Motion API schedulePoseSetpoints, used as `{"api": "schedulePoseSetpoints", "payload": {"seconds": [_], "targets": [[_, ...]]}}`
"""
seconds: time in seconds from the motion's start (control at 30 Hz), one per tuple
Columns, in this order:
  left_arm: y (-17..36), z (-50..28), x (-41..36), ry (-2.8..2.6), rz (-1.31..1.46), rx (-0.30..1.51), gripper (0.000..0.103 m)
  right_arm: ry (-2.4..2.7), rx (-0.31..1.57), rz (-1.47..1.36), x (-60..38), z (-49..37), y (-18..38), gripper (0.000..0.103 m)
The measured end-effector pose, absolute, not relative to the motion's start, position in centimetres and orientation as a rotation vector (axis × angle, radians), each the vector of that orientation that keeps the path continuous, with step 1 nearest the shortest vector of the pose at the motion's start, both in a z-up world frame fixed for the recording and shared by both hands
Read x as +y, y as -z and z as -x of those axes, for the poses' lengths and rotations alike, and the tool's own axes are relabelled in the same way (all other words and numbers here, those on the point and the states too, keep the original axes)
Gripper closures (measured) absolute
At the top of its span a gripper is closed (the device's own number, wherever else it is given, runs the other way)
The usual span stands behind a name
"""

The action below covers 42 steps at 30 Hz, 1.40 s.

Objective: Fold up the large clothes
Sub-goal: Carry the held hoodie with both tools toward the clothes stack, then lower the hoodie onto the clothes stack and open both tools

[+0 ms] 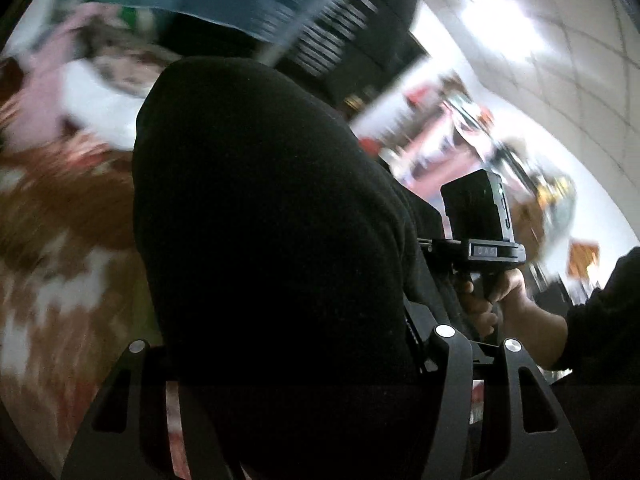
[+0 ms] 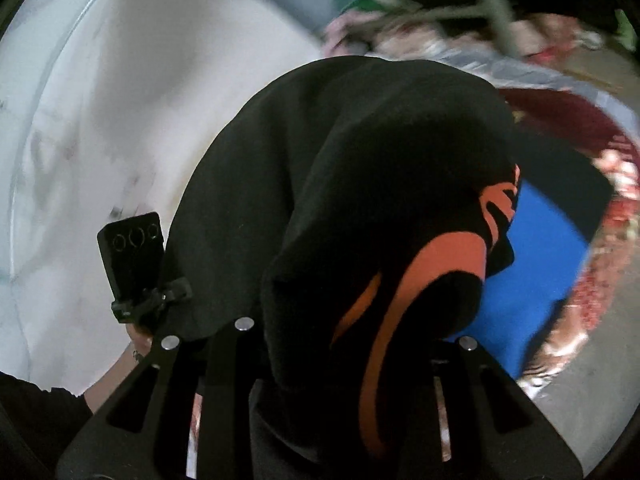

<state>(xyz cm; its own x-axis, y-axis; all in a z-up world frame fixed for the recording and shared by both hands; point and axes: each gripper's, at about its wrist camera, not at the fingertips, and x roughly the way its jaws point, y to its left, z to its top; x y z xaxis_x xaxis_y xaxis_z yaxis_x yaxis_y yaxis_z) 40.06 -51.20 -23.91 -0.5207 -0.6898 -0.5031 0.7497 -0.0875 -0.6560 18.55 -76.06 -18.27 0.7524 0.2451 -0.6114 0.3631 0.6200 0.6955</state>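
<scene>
The black garment with orange markings [image 2: 360, 208] hangs lifted between both tools, bunched right over the fingers of the left gripper [image 1: 304, 364] and the right gripper [image 2: 320, 352], each closed on a fold of it. Its span seems to run gripper to gripper, neither nearer. Beyond it lie a blurred clothes pile [image 1: 60, 184] and something blue [image 2: 540, 248]; no container is discernible
</scene>
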Motion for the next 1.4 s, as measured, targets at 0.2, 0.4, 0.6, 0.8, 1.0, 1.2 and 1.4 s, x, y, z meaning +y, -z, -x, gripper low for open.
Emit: {"api": "schedulePoseSetpoints", "payload": {"seconds": [0.2, 0.4, 0.6, 0.8, 1.0, 1.2, 1.4], "targets": [[25.4, -38.3, -60.0, 1.965, -0.187, 1.122, 0.044, 0.249, 0.663, -0.980, -80.0, -14.7, 19.6, 0.075], [27.3, -38.2, -63.2, 2.056, -0.232, 1.109, 0.044, 0.298, 0.630, -0.966, -82.1, -13.6, 21.4, 0.075], [33.8, -41.4, -67.5, 2.084, -0.299, 1.207, 0.044, 0.339, 0.633, -0.988, -83.9, -15.7, 28.1, 0.075], [43.7, -43.4, -66.5, 2.007, -0.372, 1.363, 0.034, 0.320, 0.827, -0.845, -83.1, -17.8, 36.1, 0.071], [44.8, -43.8, -66.0, 1.953, -0.362, 1.265, 0.011, 0.263, 0.852, -0.688, -84.7, -18.1, 36.7, 0.053], [42.8, -44.0, -64.7, 1.886, -0.432, 1.235, 0.005, 0.221, 0.907, -0.623, -85.7, -16.6, 34.9, 0.041], [39.5, -44.4, -59.5, 1.729, -0.494, 1.114, 0.005, 0.355, 0.993, -0.577, -85.7, -12.2, 35.1, 0.016]]}}
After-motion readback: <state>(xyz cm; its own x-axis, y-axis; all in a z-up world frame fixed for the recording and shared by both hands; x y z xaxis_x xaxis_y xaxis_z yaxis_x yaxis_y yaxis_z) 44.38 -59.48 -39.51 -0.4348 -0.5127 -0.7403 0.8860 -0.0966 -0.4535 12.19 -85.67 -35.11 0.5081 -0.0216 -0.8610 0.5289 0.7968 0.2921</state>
